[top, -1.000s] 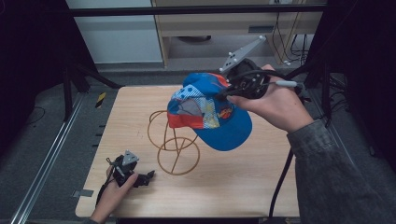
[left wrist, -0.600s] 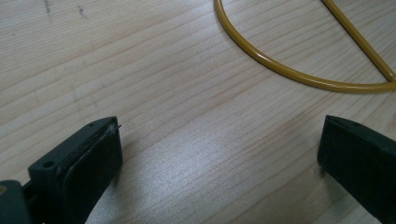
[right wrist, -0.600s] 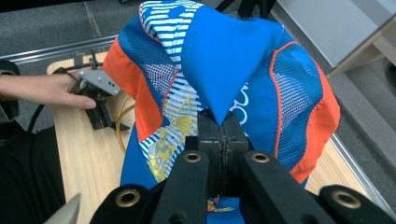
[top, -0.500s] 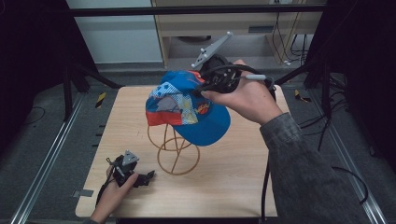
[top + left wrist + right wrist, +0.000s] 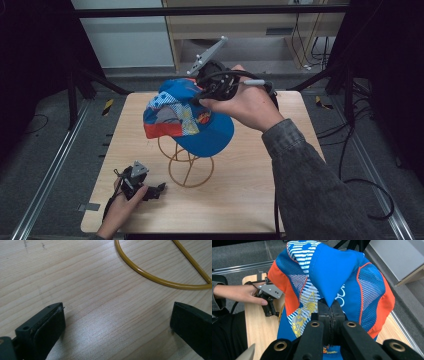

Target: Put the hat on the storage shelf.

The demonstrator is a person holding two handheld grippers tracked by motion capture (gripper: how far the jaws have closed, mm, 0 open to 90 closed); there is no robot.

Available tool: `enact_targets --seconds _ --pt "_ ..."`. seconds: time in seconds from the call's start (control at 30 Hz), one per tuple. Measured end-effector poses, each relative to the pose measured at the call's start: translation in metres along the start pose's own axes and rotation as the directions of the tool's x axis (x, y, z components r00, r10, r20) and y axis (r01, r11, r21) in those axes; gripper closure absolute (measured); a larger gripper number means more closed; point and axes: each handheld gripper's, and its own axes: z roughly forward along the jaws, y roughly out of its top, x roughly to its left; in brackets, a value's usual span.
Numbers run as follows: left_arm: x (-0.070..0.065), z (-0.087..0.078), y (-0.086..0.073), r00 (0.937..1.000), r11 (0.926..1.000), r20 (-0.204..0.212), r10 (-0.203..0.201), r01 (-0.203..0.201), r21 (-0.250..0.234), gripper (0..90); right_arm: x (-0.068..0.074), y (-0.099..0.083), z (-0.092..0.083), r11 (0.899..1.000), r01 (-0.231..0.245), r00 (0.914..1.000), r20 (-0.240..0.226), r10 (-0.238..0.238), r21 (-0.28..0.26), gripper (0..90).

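Observation:
A blue cap [image 5: 192, 120] with orange, white and mesh panels hangs in the air above a yellow wire stand [image 5: 189, 167] in the middle of the wooden table [image 5: 260, 190]. My right gripper [image 5: 212, 92] is shut on the cap's blue fabric [image 5: 332, 277], its jaws pinched together [image 5: 331, 315]. My left gripper [image 5: 150, 190] rests on the table at the front left, jaws wide open [image 5: 117, 322] over bare wood. The stand's curved base [image 5: 155, 277] lies just beyond them.
Metal rails run along the floor on both sides of the table. A shelf unit and cables stand behind the far edge. A cable trails from the right hand down the table's right side.
The right gripper has carried the cap leftward, from right of the stand to over its top. The left gripper has stayed put.

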Motion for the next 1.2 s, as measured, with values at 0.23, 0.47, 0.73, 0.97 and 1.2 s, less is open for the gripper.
enact_targets --seconds 0.23,0.47,0.73,0.97,1.2 --pt "0.000 0.000 0.000 1.0000 1.0000 0.000 0.000 0.000 0.001 0.0 0.004 0.006 0.011 1.000 0.012 0.9998 -0.016 -0.011 0.005 90.0" --pt "0.000 0.000 0.000 1.0000 1.0000 0.000 0.000 0.000 0.001 0.0 0.005 0.009 0.018 1.000 0.017 0.9996 -0.024 -0.016 0.016 90.0" --pt "0.000 0.000 0.000 1.0000 1.0000 0.000 0.000 0.000 0.001 0.0 0.006 0.011 0.024 0.999 0.018 0.9996 -0.023 -0.017 0.028 90.0" --pt "0.000 0.000 0.000 1.0000 1.0000 0.000 0.000 0.000 0.000 0.0 0.008 0.014 0.032 0.998 0.030 0.9994 -0.018 -0.029 0.053 90.0" --pt "0.000 0.000 0.000 1.0000 1.0000 0.000 0.000 0.000 0.000 0.0 0.011 0.015 0.041 0.997 0.035 0.9993 -0.016 -0.034 0.074 90.0"
